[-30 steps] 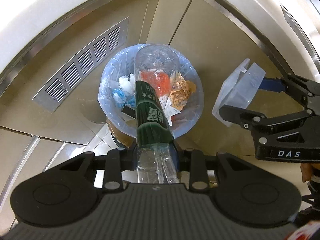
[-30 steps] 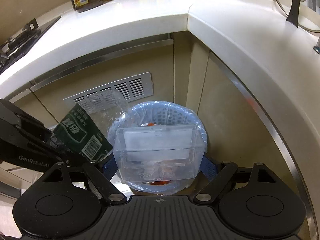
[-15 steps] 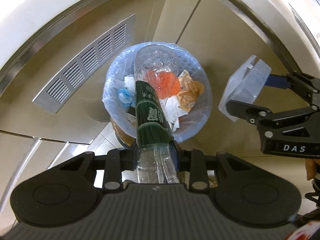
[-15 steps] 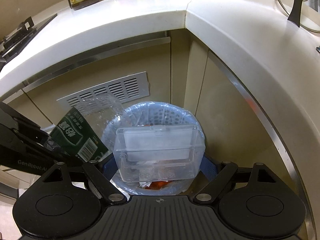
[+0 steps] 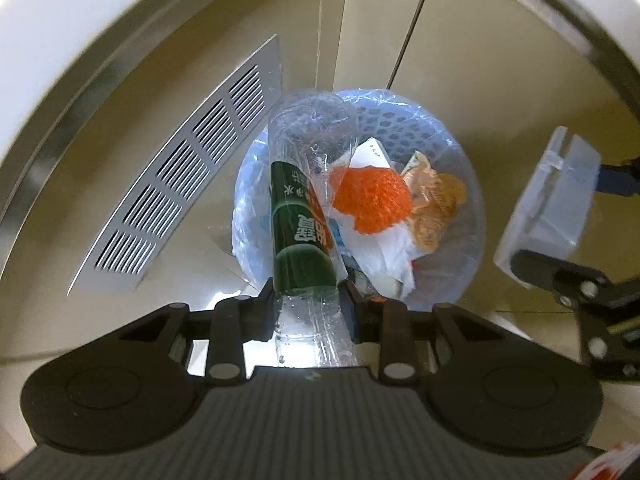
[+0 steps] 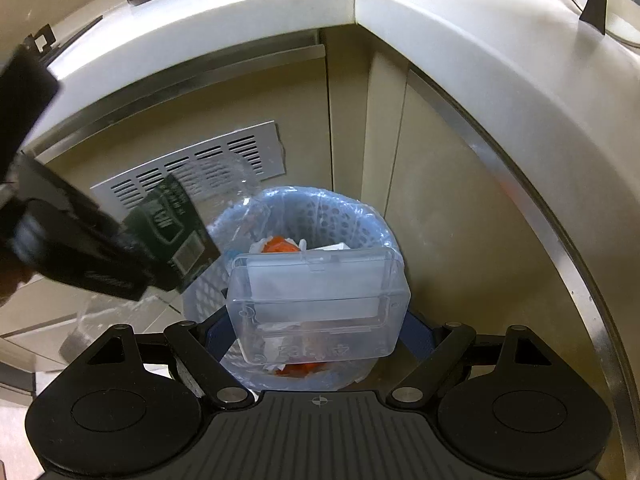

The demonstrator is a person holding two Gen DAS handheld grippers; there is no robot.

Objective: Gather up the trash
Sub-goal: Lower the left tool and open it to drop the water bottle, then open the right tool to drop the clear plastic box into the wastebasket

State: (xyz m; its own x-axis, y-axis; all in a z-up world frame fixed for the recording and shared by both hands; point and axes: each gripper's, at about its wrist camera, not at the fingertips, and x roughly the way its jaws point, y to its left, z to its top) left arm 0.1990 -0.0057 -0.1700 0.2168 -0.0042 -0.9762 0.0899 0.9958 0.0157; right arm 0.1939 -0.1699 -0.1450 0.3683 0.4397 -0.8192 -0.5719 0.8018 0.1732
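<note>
your left gripper is clamped on a clear plastic bottle with a dark green label, its far end hanging over the bin. your right gripper is clamped on a clear plastic box, held above the near side of the bin. the bin has a blue bag liner and holds orange netting, white paper and a crumpled wrapper. it stands in a cabinet corner beside a metal vent, under a white counter.
</note>
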